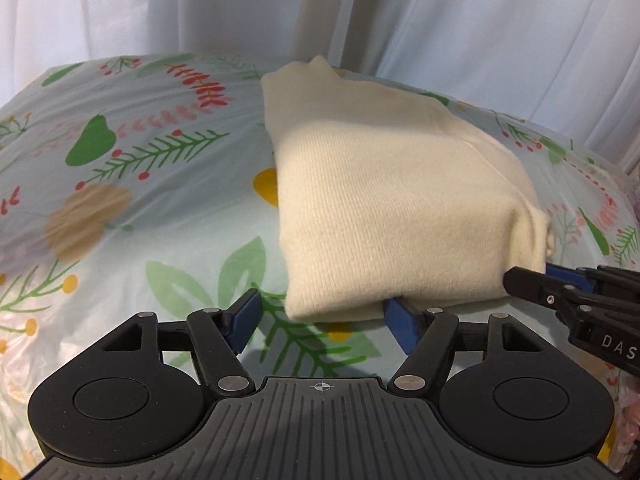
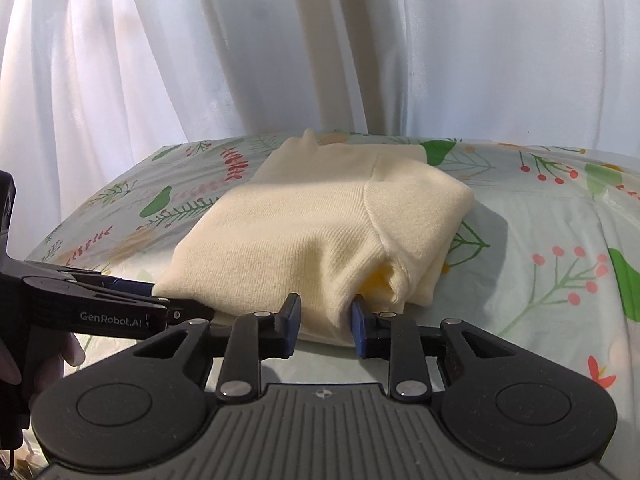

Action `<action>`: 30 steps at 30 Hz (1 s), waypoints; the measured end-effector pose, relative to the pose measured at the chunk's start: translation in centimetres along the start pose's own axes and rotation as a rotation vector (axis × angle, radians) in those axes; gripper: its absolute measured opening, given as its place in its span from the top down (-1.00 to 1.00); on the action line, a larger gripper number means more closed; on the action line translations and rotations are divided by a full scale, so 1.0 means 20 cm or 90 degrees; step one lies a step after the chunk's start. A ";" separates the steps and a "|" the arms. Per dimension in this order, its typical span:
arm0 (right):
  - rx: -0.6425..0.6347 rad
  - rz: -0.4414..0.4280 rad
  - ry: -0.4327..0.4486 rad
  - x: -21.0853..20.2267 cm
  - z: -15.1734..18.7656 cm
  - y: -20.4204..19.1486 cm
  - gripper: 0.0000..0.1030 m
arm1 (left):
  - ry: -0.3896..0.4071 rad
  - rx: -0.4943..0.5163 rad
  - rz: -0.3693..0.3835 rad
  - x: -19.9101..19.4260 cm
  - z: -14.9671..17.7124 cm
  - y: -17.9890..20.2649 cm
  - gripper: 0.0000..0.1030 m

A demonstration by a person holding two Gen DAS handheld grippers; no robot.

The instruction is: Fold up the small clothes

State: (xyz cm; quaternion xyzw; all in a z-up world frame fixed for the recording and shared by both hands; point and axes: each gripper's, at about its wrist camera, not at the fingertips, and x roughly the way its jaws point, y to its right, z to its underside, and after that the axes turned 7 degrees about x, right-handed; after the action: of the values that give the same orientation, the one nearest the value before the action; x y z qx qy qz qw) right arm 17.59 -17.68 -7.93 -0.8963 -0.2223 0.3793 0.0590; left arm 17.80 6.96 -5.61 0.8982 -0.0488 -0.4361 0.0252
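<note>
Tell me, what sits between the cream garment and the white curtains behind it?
Only bare flowered bedsheet: the right wrist view shows it running from the folded cream garment back to the white curtains, with nothing lying on it.

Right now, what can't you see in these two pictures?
- Underside of the cream sweater: both views, hidden by its own folds.
- Right hand-held gripper: right wrist view, cloth sits between its pads; whether it is pinched is unclear.
- Flowered sheet: left wrist view, near edge blocked by the left hand-held gripper.
</note>
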 end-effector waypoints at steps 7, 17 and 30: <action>0.189 -0.040 0.022 -0.10 -0.05 0.25 0.88 | -0.006 -0.093 0.004 -0.04 0.00 -0.16 -0.39; 0.274 -0.030 0.037 -0.22 -0.03 0.31 0.48 | 0.016 -0.127 0.027 -0.22 -0.02 -0.23 -0.37; 0.037 0.027 0.018 0.06 -0.08 0.02 0.95 | 0.020 -0.074 -0.019 0.06 -0.16 -0.04 -0.68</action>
State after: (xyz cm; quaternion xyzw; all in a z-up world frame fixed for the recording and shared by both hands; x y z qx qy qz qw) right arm 19.72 -17.44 -7.68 -0.9039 -0.1909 0.3742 0.0802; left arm 21.04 7.71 -4.71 0.9024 -0.0094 -0.4247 0.0717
